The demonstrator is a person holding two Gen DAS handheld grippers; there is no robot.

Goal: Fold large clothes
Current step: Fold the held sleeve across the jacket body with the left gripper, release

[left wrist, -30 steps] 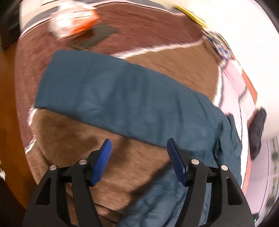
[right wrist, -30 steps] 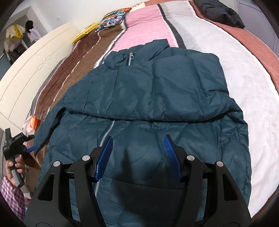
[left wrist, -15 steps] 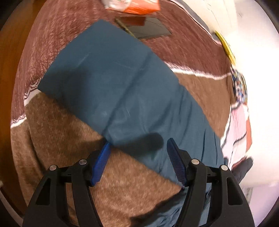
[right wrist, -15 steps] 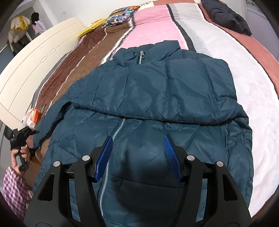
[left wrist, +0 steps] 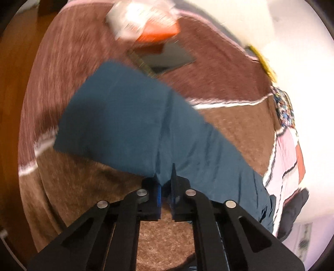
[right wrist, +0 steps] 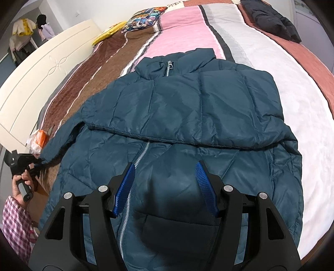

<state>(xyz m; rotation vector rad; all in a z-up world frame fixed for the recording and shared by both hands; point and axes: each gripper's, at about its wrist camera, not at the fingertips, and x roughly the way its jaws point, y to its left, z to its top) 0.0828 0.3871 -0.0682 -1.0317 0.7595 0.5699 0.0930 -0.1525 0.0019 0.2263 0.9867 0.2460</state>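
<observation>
A dark teal puffer jacket [right wrist: 187,116] lies front-up on the striped bed, its right sleeve folded across the chest. Its left sleeve [left wrist: 133,123] stretches out over the brown bedspread. My left gripper [left wrist: 165,181] is shut on the near edge of that sleeve; it also shows in the right wrist view [right wrist: 31,161] at the sleeve's end. My right gripper [right wrist: 165,185] is open and empty, hovering over the jacket's lower front beside the zipper [right wrist: 133,177].
An orange and white plastic bag [left wrist: 146,23] and a dark flat object [left wrist: 167,58] lie beyond the sleeve. A patterned pillow [right wrist: 146,17], a yellow item [right wrist: 108,33] and a black garment [right wrist: 271,18] lie at the far end. A cream headboard [right wrist: 39,79] stands left.
My left gripper moved onto the sleeve edge and shut on it. My right gripper stayed open over the jacket, drifting slightly.
</observation>
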